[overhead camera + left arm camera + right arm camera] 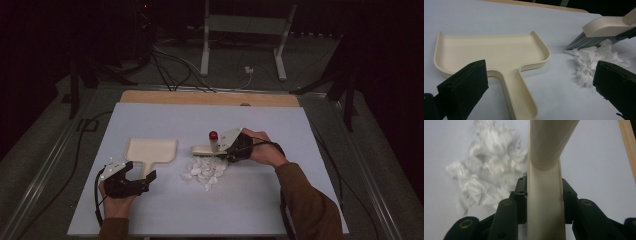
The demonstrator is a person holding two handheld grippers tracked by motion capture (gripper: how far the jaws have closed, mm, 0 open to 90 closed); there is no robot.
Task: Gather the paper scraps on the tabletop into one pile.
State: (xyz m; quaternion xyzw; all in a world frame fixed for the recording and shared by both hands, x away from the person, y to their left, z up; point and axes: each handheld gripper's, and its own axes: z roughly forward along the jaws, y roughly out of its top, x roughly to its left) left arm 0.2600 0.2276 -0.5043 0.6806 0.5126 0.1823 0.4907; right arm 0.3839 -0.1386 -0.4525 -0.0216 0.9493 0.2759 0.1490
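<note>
Brush [544,202] clamped between right jaws, beside paper scraps [486,175]

We see a smooth, matt cream plastic dustpan [491,53] ahead of left gripper [131,176], crumpled white paper scraps [486,172] beside right gripper's [545,202] glossy plastic brush [544,195], on matt tabletop [250,200].

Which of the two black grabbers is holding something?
The right gripper, shut on the cream plastic brush beside the white paper scraps. The left gripper is open, empty, near the cream plastic dustpan.
</note>
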